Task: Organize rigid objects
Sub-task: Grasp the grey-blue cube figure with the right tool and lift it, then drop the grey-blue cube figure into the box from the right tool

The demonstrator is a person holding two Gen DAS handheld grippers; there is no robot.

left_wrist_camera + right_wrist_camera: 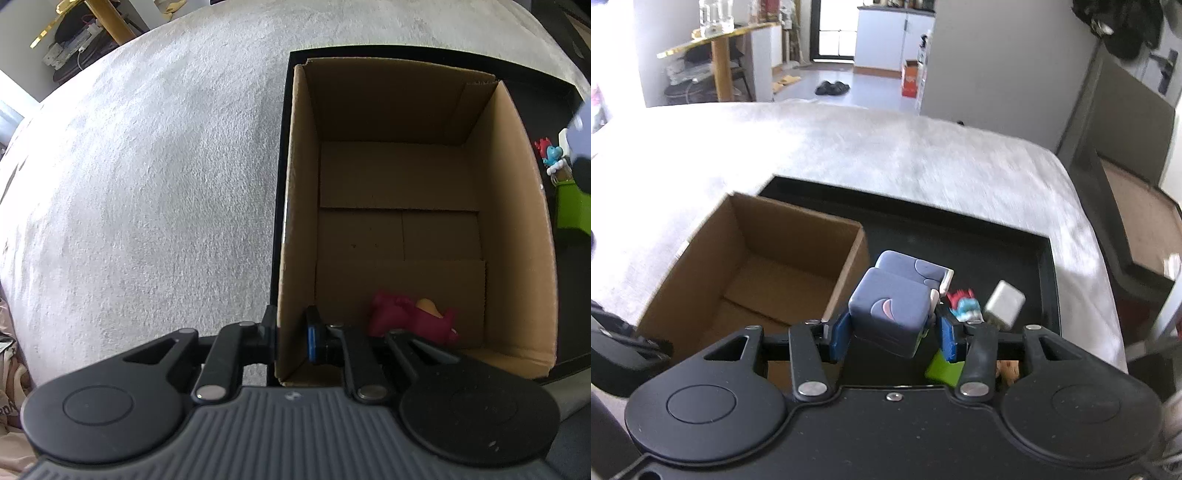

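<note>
An open cardboard box (517, 221) stands on a black tray (535, 79), with a pink toy (410, 317) lying at its near end. My left gripper (291, 332) is shut on the box's left wall near the corner, one finger outside and the blue pad (314, 339) inside. In the right wrist view my right gripper (894, 332) is shut on a blue-grey blocky toy (890, 306), held above the tray (960, 229) just right of the box (683, 266).
On the tray to the right of the box lie a small red-and-blue figure (964, 304), a white cube (1004, 302), a green block (943, 369) and a cork-coloured piece (1008, 369). The tray rests on a white fuzzy cover (886, 155). Furniture stands beyond.
</note>
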